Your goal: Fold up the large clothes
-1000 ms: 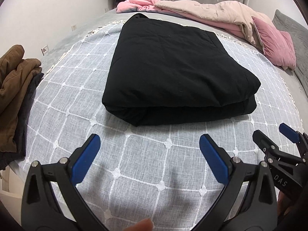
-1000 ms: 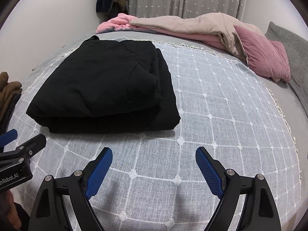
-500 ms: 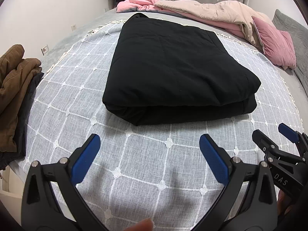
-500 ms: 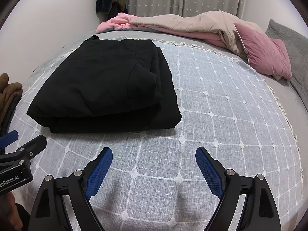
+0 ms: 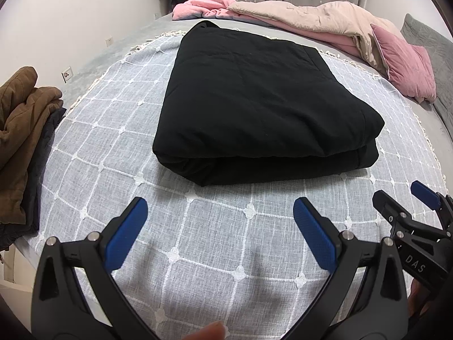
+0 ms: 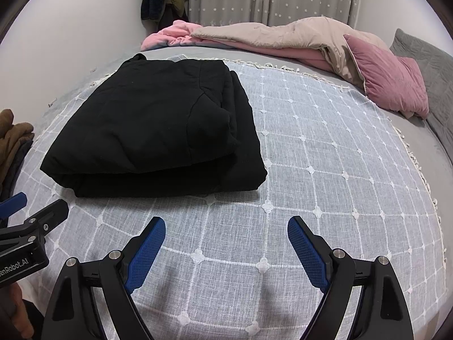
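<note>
While both hand-held grippers (image 5: 220, 218) (image 6: 226, 233) gape empty, the folded black garment (image 5: 254, 104) lies beyond them.

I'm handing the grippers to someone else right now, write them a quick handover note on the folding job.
Left gripper: open, empty, held above the checked bedspread just short of the garment.
Right gripper: open, empty, beside the left one.
Black garment: folded into a thick rectangular bundle, lying flat on the bedspread, untouched by either gripper.
Brown clothes piled at the left edge of the bed, over a dark item.
Done: the black piece looks fully folded.
Left: probably move it aside and take the next item, likely from the brown pile.
</note>
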The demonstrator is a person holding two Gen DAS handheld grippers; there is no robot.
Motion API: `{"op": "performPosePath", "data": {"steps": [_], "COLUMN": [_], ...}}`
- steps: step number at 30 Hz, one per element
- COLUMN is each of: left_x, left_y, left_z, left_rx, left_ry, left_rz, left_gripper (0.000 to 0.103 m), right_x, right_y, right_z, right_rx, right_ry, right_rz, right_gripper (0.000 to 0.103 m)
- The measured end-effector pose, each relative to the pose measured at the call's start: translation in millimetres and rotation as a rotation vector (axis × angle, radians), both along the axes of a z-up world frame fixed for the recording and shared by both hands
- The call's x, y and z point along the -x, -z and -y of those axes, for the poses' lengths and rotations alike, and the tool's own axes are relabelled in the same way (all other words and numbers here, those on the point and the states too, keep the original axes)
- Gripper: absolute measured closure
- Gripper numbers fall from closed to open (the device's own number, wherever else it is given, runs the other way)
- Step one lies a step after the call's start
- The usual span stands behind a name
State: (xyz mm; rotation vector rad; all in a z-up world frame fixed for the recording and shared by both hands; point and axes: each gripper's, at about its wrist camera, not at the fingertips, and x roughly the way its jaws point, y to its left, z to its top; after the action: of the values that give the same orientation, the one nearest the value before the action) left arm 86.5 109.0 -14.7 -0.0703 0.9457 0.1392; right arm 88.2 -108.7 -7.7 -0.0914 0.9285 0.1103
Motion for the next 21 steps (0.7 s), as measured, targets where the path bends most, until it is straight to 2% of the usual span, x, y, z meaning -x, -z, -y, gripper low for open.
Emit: {"op": "performPosePath", "data": {"steps": [21], "left_x": [-1.1], "left_y": [0.9], "left_z": [-0.9], "left_rx": [0.0], "left_ry": [0.0], "left_rz": [-0.004], "left_gripper": [0.001], "right_x": [-0.4], "right_y": [1.1], "right_z": [-2.3], "right_rx": [-0.004], "right_ry": [0.001], "right_rz": [-0.008], "right_gripper": [0.014]}}
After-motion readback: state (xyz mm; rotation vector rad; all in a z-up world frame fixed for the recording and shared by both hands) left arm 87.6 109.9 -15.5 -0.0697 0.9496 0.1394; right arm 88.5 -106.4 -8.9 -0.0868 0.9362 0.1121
